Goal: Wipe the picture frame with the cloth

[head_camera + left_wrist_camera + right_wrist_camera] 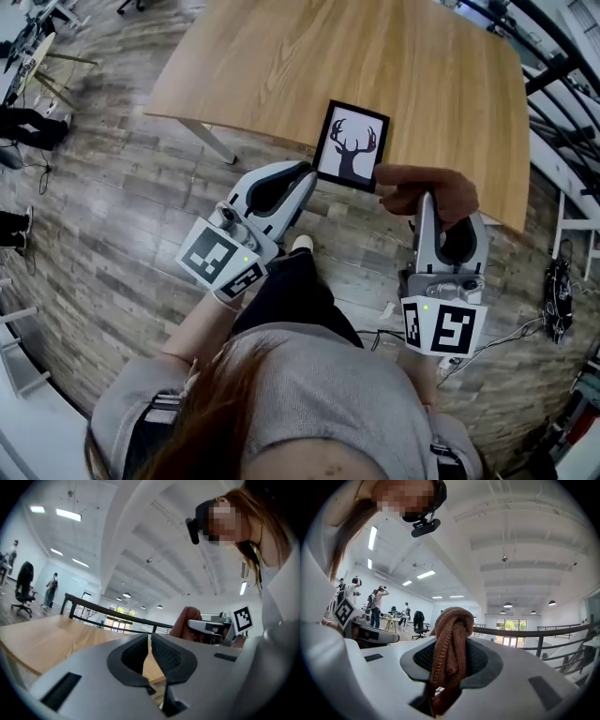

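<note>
Right, wooden tabletop (281, 56) fills top of head view. Deer-print picture frame (352, 145) is tilted over the tabletop's near edge, gripped by left gripper (307, 176), fingers narrow and pinched on the frame's btm-left edge. Right gripper (427, 202) is just right of frame w/ fingers clamped on bunched brown knit cloth (450, 192); cloth touches frame's btm-right corner.

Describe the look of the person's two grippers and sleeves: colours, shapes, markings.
The left gripper and right gripper are white shells with dark textured pads, each carrying a cube of black-and-white square markers. The sleeves are grey.
</note>
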Motion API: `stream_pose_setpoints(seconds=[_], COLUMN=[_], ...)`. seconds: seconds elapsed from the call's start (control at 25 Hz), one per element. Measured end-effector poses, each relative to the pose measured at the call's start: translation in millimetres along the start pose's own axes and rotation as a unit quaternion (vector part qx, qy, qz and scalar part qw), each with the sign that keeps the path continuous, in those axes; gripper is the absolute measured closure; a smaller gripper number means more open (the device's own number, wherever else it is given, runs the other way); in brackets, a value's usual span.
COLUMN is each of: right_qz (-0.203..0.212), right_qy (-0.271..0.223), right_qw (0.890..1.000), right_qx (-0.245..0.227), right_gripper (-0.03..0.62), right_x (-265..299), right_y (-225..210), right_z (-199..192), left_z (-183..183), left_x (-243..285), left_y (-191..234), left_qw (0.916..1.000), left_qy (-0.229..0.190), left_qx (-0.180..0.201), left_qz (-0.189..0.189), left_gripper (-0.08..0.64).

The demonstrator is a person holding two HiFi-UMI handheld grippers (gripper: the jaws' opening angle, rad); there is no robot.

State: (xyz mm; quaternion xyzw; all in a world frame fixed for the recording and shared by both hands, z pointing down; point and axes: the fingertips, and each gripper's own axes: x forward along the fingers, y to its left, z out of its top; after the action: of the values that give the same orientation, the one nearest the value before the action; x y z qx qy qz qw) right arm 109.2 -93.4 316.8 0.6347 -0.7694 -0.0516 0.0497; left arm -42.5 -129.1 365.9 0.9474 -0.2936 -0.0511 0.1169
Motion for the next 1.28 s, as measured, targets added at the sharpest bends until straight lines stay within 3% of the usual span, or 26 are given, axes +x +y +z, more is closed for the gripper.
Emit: stream_pose_setpoints(seconds=[0.08, 0.4, 0.6, 1.28], right_qz=[0.005, 0.027, 0.026, 0.014], right_qy=[-0.004, -0.01, -0.023, -0.042], right_qw=[1.0, 1.0, 0.999, 0.999], right_qx=[0.003, 0.0, 0.011, 0.007], right_gripper=[0.459, 0.459, 0.459, 0.459], right_x=[-22.7, -124.1, -170.1, -212.4], right_y=[5.1, 31.6, 37.4, 118.2], right_z=[2.6, 19.4, 31.3, 60.7], left_z=[3.6, 13.8, 14.6, 43.7], left_x=[-8.8, -50.8, -70.1, -135.2], left_y=[-19.8, -121.3, -170.2, -187.6], left_qw=[0.9996, 0.9948, 0.9951, 0.9953], left_qy=[-0.015, -0.071, -0.06, -0.076], left_qx=[0.005, 0.027, 0.046, 0.057], left_qz=[0.025, 0.069, 0.064, 0.022], left_gripper=[0.551, 0.552, 0.552, 0.552])
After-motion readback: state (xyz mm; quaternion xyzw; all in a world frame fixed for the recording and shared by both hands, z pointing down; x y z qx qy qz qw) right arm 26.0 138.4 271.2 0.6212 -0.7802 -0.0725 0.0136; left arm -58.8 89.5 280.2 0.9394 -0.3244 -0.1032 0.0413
